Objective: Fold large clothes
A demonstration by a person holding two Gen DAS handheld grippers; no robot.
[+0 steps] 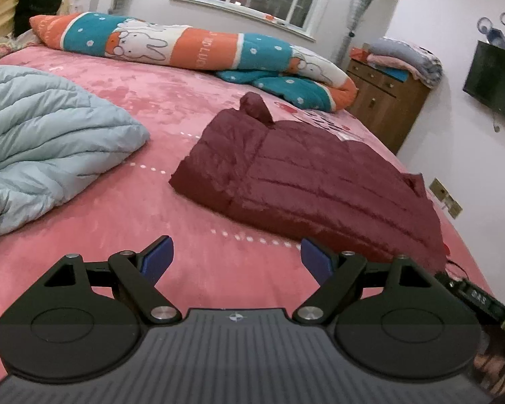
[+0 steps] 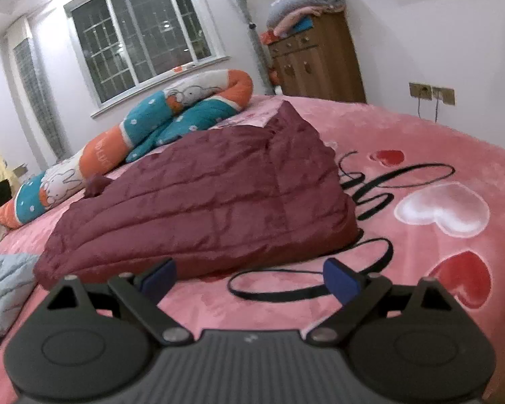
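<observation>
Maroon jacket (image 1: 306, 181) lies folded on pink bed (image 1: 118, 222) (pale-blue jacket (image 1: 43, 141) nearby).

bedspread (image 2: 421, 128): pink, red and white hearts, black script | quilted jacket (image 1: 306, 181): maroon | puffer jacket (image 1: 43, 141), near left: pale blue | rolled quilt (image 1: 185, 47), far: orange, teal, white rabbit print | cabinet (image 2: 320, 64): brown wood | gripper pads (image 1: 158, 256): blue
</observation>
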